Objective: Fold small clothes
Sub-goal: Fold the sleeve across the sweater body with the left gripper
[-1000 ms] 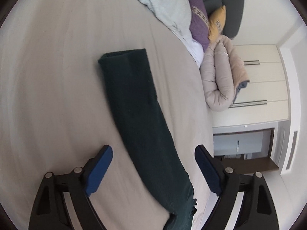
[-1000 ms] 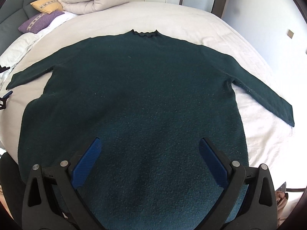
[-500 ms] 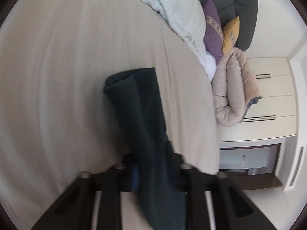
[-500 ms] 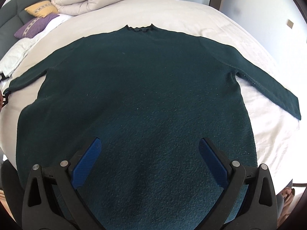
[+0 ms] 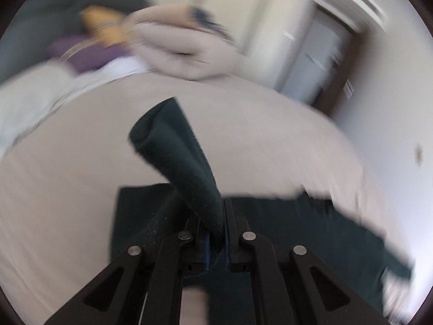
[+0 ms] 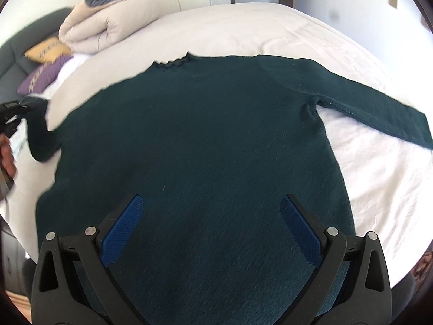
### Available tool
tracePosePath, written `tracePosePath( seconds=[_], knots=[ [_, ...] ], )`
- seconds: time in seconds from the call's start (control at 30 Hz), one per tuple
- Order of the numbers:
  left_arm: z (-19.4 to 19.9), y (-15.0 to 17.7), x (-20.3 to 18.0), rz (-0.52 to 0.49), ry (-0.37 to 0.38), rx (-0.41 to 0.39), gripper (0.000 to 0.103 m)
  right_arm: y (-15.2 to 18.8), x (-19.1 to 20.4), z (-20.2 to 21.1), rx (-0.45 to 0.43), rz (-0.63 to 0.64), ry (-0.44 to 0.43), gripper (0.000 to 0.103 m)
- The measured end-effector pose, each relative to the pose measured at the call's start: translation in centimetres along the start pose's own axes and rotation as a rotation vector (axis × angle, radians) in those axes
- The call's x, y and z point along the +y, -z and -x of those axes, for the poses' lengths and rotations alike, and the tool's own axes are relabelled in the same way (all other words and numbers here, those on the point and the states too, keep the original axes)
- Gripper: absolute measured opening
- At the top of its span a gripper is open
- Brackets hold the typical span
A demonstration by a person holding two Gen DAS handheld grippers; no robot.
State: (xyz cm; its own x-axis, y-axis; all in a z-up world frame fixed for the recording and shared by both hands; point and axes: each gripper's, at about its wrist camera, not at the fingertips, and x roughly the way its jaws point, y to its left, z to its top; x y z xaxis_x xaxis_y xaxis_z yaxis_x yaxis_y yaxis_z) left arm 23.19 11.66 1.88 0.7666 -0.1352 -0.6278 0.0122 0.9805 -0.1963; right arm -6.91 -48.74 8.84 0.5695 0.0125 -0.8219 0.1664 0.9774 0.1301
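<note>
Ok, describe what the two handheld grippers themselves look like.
Both match. The right gripper has black plastic arms with triangular cut-outs and silver rivets; its fingers are faced with textured blue pads. The left gripper shows the same black frame, silver rivets and a sliver of blue. No cables or sleeves are visible.

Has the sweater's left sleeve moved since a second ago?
Yes. The left claw, shut on the sleeve, has lifted it off the bed and swung it toward the sweater's body.

Fuzzy matt knit sweater (image 6: 205,140) on smooth white cotton bedsheet (image 6: 270,27).
</note>
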Motion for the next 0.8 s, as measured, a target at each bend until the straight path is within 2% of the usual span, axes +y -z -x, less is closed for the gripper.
tracePosePath(
  seconds=[0.07, 0.13, 0.2, 0.27, 0.43, 0.5, 0.6, 0.73, 0.8],
  knots=[
    [-1.1, 2.4, -5.3, -0.186, -0.019, 0.021, 0.006, -1.0, -0.7, -0.2, -0.004, -0.029, -0.053, 0.103],
    [-2.7, 5.8, -9.6, -0.378, -0.069, 0.058, 0.006, -2.6, -1.9, -0.6, -0.011, -0.082, -0.142, 0.103],
    [-3.5, 8.6, -11.5, -0.487, -0.108, 0.078, 0.006, -3.9, -2.7, -1.4, -0.005, -0.130, -0.209, 0.103],
    [-4.3, 10.4, -12.4, -0.547, -0.139, 0.104, 0.007, -5.0, -3.2, -2.4, 0.012, -0.167, -0.274, 0.103],
    [-4.3, 11.6, -11.6, -0.568, -0.159, 0.108, 0.007, -8.0, -1.9, -7.8, 0.127, -0.310, -0.519, 0.103],
    [-4.1, 11.5, -11.5, -0.559, -0.157, 0.104, 0.008, -8.9, -0.3, -10.0, 0.184, -0.333, -0.573, 0.095],
    [-4.2, 11.5, -11.5, -0.549, -0.152, 0.097, 0.009, -10.8, 3.1, -13.8, 0.294, -0.377, -0.699, 0.083],
    [-3.7, 11.8, -10.9, -0.514, -0.131, 0.075, 0.009, -12.2, 7.0, -18.2, 0.396, -0.413, -0.749, 0.074],
    [-3.5, 11.5, -10.5, -0.492, -0.120, 0.061, 0.009, -12.5, 8.8, -20.3, 0.433, -0.425, -0.754, 0.062]
  ],
)
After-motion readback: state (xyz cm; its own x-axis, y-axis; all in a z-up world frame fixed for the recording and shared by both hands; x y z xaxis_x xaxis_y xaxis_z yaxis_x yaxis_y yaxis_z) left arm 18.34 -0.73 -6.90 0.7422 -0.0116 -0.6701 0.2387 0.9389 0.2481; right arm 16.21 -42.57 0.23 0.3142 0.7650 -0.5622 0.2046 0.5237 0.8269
